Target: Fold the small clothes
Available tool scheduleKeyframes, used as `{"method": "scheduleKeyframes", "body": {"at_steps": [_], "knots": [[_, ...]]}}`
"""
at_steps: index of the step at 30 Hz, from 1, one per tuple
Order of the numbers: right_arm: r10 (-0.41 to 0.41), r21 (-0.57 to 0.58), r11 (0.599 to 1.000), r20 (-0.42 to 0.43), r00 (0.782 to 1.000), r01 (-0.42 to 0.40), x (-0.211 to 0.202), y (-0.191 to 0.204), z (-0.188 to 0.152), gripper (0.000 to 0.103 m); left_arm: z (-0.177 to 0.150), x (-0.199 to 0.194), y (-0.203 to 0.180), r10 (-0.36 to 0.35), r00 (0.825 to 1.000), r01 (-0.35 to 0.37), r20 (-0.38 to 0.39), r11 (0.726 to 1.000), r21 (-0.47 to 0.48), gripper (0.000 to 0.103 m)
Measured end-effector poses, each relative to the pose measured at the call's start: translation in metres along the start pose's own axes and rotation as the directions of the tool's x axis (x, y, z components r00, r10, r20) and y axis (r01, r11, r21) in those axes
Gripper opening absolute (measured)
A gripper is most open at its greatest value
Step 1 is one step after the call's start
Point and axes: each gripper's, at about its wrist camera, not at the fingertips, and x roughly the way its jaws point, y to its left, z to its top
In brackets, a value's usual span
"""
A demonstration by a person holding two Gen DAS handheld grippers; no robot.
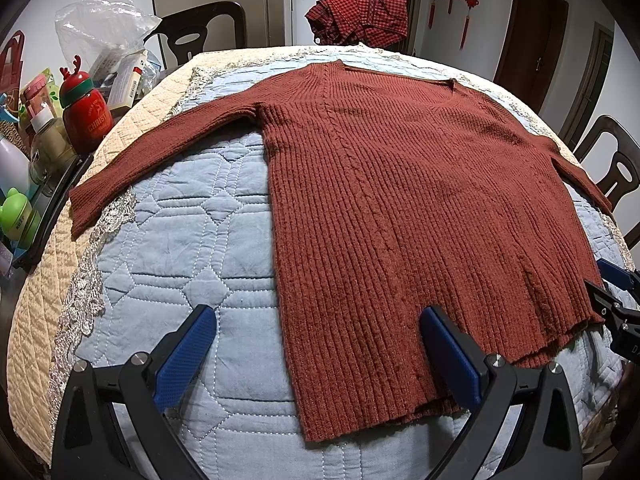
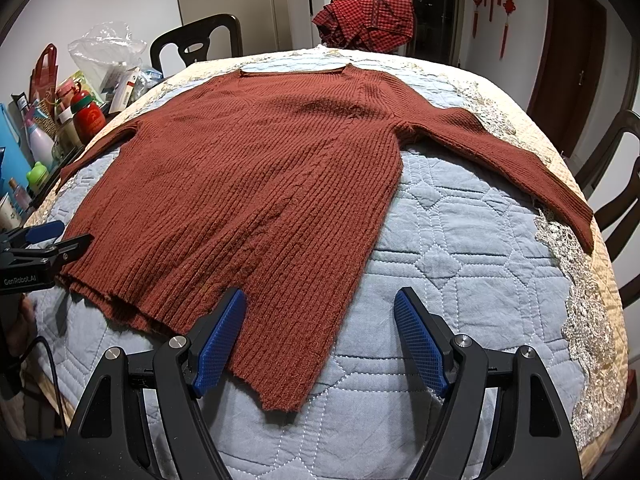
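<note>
A rust-brown ribbed sweater (image 1: 400,200) (image 2: 248,184) lies flat on the quilted blue cover, neck away from me, both sleeves spread sideways. My left gripper (image 1: 318,330) is open just above the sweater's near left hem corner, its blue pads (image 1: 188,356) straddling that corner. My right gripper (image 2: 320,316) is open over the near right hem corner. The right gripper (image 1: 616,300) also shows at the right edge of the left wrist view, and the left gripper (image 2: 44,240) at the left edge of the right wrist view. Neither holds cloth.
A red checked garment (image 1: 360,20) (image 2: 368,20) sits folded at the table's far edge. Bottles, a red reindeer-cap flask (image 1: 86,116) and a plastic bag (image 1: 104,28) crowd a side tray on the left. Dark chairs (image 1: 612,160) stand around the table. Lace trim (image 2: 584,320) borders the cover.
</note>
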Motion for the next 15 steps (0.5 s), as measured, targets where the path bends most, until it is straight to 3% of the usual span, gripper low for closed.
{"method": "scheduleKeyframes", "body": {"at_steps": [15], "knots": [[-0.002, 0.0, 1.0, -0.003, 1.0, 0.002, 0.0024, 0.0009, -0.0009, 0.077, 0.0014, -0.0002, -0.0018, 0.001, 1.0, -0.001, 0.0, 1.0, -0.002, 0.103]]}}
